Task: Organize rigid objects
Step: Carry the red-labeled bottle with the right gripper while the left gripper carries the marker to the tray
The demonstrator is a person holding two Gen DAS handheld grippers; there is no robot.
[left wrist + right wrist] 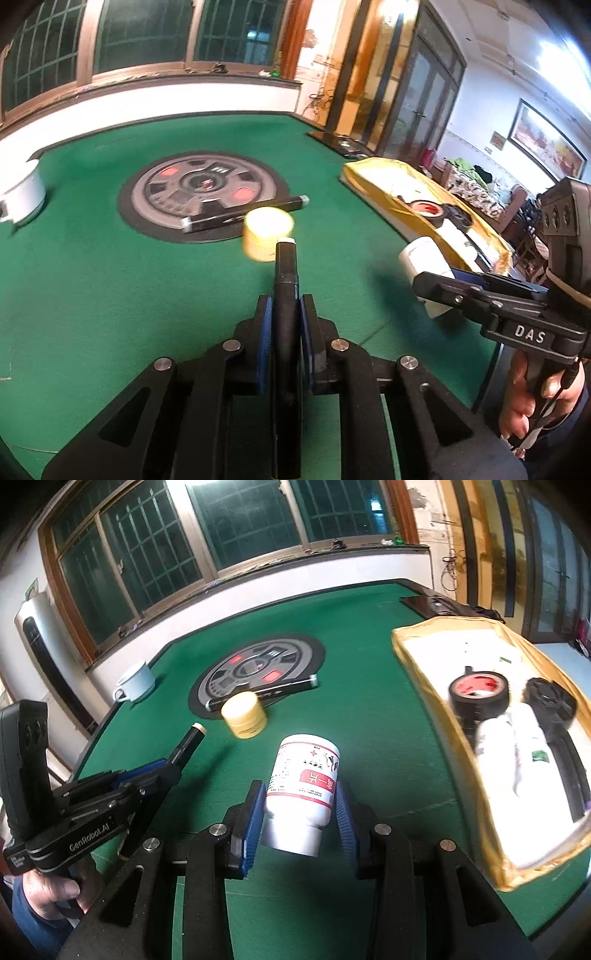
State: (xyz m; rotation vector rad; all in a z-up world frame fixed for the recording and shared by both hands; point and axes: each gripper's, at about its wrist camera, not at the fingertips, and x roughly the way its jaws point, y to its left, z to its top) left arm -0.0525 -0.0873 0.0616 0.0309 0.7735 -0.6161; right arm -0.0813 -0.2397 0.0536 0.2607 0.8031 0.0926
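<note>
green felt tabletop (369, 720): left gripper (284, 295) clamps a slim, stiff black pen (286, 273); right gripper (301, 805) pinches a light, slippery white plastic bottle (303, 779) mid-body, yellow-rimmed tray (417, 672) at 2 o'clock.

- A green felt tabletop (369, 709) with a grey round printed panel (203, 192) in its middle.
- Behind it, a white wall (184, 92) under dark barred windows (251, 520) in brown wooden frames.
- To the right, tall glass doors (424, 103).
- A framed painting (546, 140) hangs on a pale, brightly lit wall.
</note>
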